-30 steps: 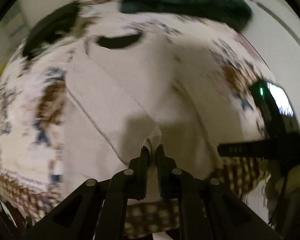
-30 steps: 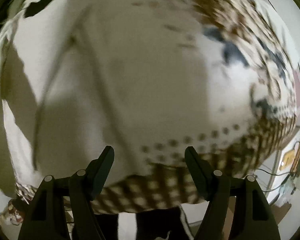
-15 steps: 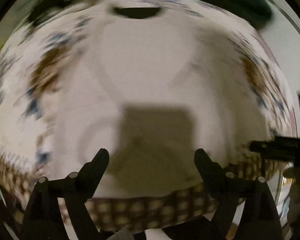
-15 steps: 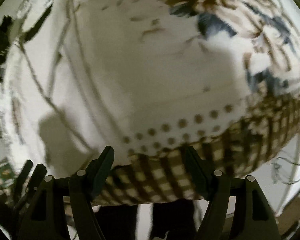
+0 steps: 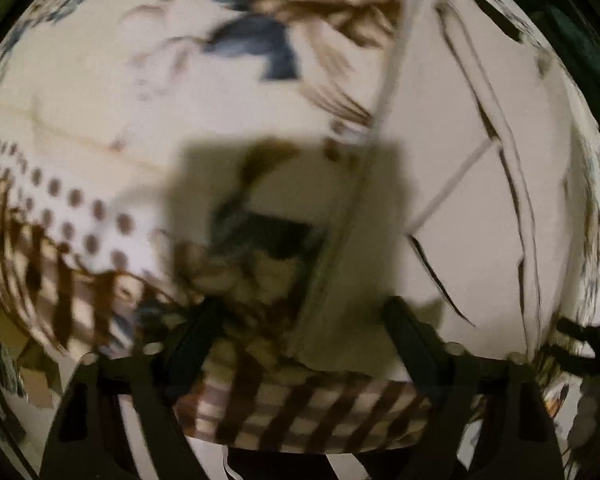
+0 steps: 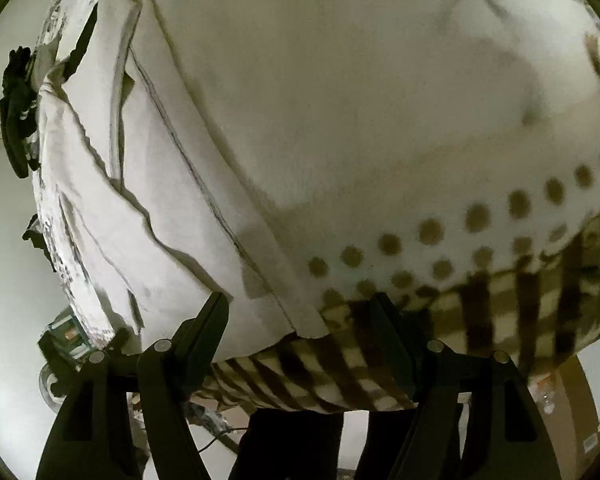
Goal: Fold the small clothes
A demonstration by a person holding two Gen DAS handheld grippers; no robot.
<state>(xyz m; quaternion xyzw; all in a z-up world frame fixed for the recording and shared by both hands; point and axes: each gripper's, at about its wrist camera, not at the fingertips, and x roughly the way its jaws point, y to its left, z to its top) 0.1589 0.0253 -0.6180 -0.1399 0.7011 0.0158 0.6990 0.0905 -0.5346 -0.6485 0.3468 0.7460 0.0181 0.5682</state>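
A cream garment point(image 5: 472, 168) lies flat and partly folded on a patterned cloth point(image 5: 100, 92) that covers the table, at the right in the left wrist view. In the right wrist view the garment point(image 6: 148, 184) fills the left and middle. My left gripper point(image 5: 304, 320) is open and empty above the garment's lower left edge. My right gripper point(image 6: 300, 312) is open and empty over the garment's lower corner near the table's front edge.
The cloth has brown dots point(image 6: 432, 232) and a brown checked border point(image 6: 500, 312) hanging over the front edge. A dark green garment point(image 5: 580, 52) lies at the far right. A black item point(image 6: 16, 108) lies past the garment's left side.
My left gripper has let go of the garment's fold and opened, then swung left over the patterned cloth. My right gripper stayed open and shifted left along the front edge.
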